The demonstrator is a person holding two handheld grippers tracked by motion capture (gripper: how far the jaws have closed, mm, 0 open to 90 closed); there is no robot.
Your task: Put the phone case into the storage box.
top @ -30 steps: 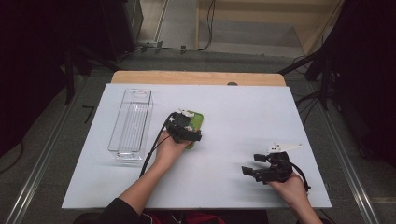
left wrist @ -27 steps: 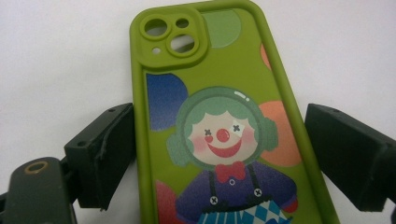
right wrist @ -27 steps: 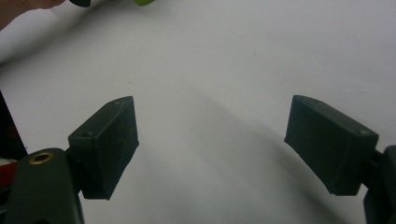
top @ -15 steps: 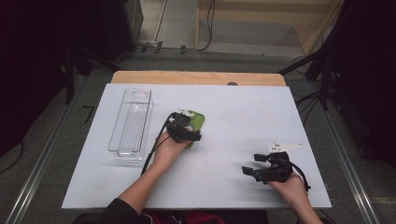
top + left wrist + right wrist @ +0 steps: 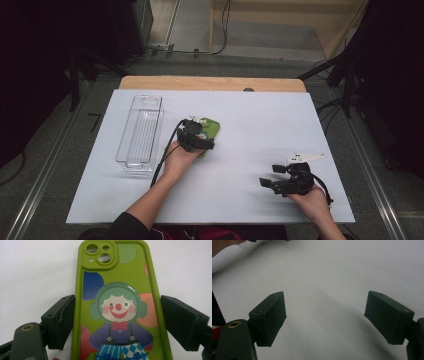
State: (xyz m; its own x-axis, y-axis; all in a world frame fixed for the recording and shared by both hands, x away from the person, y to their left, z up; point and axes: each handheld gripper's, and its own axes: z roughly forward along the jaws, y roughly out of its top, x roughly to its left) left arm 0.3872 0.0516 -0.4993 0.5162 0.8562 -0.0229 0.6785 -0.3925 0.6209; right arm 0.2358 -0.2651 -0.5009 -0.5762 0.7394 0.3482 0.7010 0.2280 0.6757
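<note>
While left gripper (image 5: 117,322) straddles green phone case (image 5: 120,302), spread, clear bin (image 5: 141,131) empty; right gripper (image 5: 324,317) spread.

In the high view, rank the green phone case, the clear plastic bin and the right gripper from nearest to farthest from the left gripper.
1. Green phone case: directly at the left gripper, between its jaws.
2. Clear plastic bin: to its left, near the table's left edge.
3. Right gripper: farthest, toward the table's near right corner.

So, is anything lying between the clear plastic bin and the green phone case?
No. In the high view, the stretch of white table cover between the clear plastic bin and the green phone case is bare apart from the left hand-held gripper's cable.
</note>
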